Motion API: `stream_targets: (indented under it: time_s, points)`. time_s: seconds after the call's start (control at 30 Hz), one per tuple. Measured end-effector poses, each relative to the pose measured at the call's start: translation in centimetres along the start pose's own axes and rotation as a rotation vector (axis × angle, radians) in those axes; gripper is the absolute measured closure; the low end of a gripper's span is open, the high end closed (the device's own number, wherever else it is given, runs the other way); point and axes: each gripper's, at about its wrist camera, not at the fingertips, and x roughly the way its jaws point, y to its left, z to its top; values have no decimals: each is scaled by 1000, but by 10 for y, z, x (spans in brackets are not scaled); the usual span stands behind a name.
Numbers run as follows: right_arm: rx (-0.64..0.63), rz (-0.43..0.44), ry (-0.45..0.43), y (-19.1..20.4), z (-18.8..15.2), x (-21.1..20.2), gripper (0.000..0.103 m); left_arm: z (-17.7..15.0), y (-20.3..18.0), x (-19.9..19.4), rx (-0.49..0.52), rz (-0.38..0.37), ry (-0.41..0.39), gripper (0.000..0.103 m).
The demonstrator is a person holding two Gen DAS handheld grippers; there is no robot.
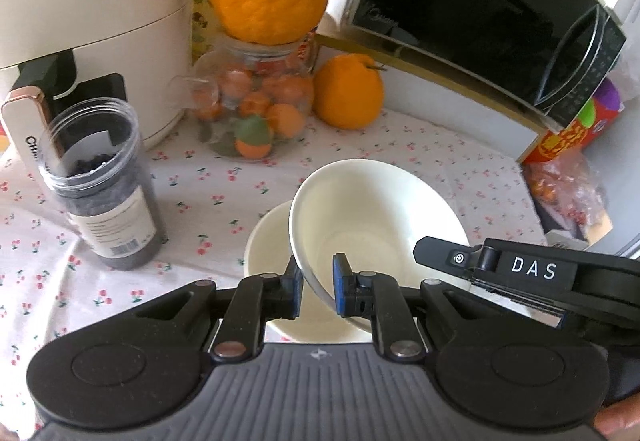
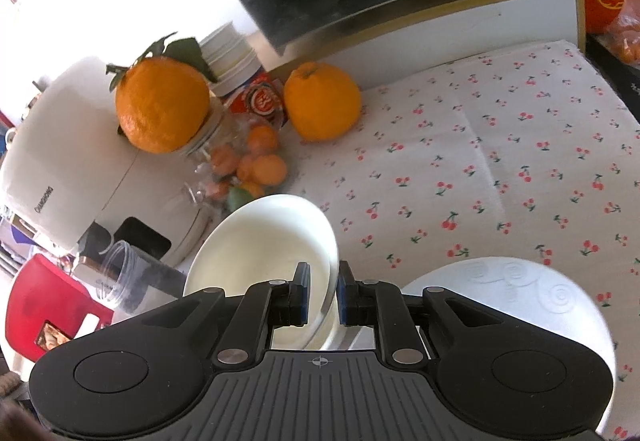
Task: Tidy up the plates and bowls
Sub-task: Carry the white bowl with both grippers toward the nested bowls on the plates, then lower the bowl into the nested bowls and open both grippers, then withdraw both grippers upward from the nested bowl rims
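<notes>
- Cherry-print white tablecloth [image 2: 500,145] covers the counter.
- White embossed round plate [image 2: 532,293] lies flat, right of the right gripper.
- Tilted white ceramic bowl [image 1: 372,217] sits above a second white bowl [image 1: 268,241].
- Left gripper [image 1: 318,291] pinches the tilted bowl's rim.
- Right gripper [image 2: 323,295] clamps a white bowl's rim [image 2: 264,241].

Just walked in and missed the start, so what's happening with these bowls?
A person is sorting dishes with two handheld grippers. The left gripper pinches the rim of a tilted white bowl over a second bowl on the cherry-print tablecloth. The right gripper also clamps a tilted white bowl's rim, beside an embossed white plate.
</notes>
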Motion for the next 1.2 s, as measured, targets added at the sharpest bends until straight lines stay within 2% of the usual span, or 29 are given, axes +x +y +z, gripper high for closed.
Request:
stream_targets:
  time_s: [0.33, 0.5, 0.6, 0.9, 1.03, 1.2]
  points:
    - [-79, -44, 23, 13, -9, 16, 87, -6, 5, 12, 56, 69, 41, 87]
    - [-121, -66, 12, 16, -13, 18, 87, -8, -1, 13, 102, 93, 28, 85]
    - [-137, -65, 11, 17, -14, 18, 87, -9, -5, 13, 137, 107, 18, 79]
    - [-156, -77, 22, 14, -15, 16, 85, -14, -12, 15, 234, 163, -5, 77]
    - [-161, -76, 28, 14, -16, 16, 82, -14, -12, 16, 251, 180, -8, 65]
    - [-154, -71, 12, 10, -14, 12, 57, -15, -8, 17, 246, 171, -5, 44]
